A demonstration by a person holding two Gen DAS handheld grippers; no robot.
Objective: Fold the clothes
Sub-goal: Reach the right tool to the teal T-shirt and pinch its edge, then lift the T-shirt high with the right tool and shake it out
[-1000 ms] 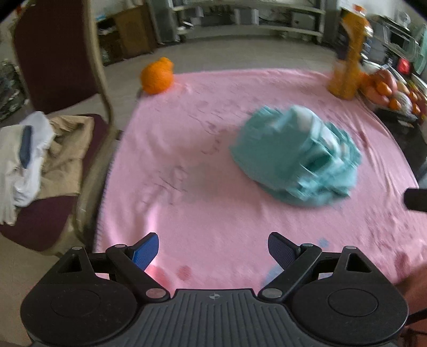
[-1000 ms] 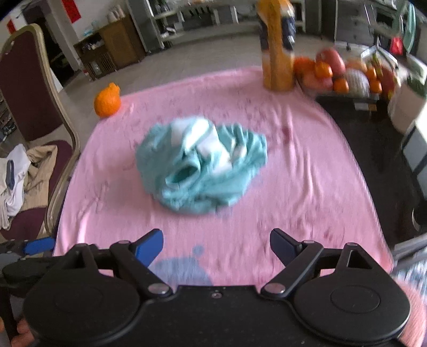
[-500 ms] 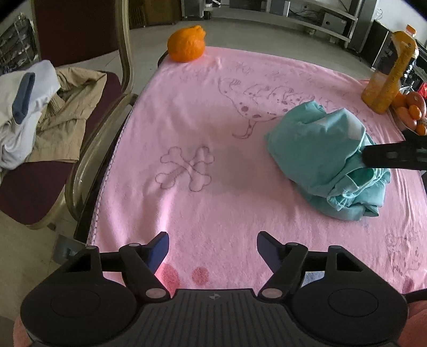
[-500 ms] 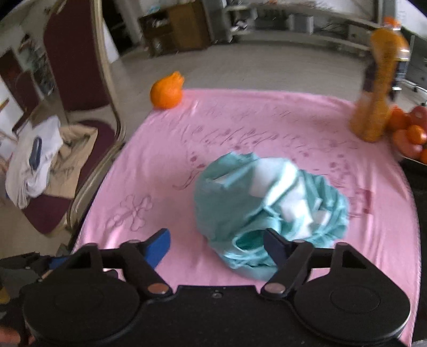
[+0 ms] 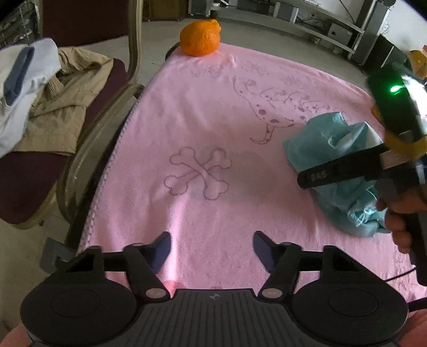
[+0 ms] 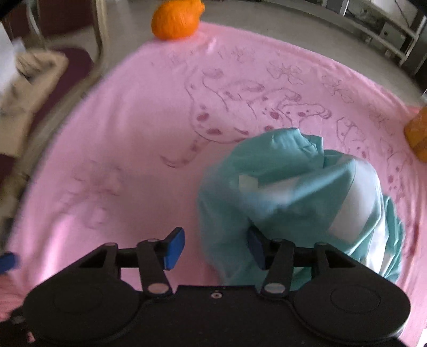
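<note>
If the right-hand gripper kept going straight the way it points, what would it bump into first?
Most likely the crumpled teal garment: its near edge already lies between the right gripper fingers, whose jaws have been closing. Depth is hard to judge.

Grey concrete floor (image 5: 269,34) beyond the counter. Maroon-cushioned chair (image 5: 88,88) at left, piled with clothes. Metal shelving (image 5: 333,24) along the far wall.

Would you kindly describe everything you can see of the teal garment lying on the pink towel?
The teal garment is a crumpled, unfolded heap of thin, smooth-looking cloth with white panels or lining showing among its folds. It lies on the pink towel, beside the printed spotted dog. The right gripper is low over its near edge, jaws apart and just now closing, with cloth at the right finger; a grip is not clear. The left gripper is apart from it.
</note>
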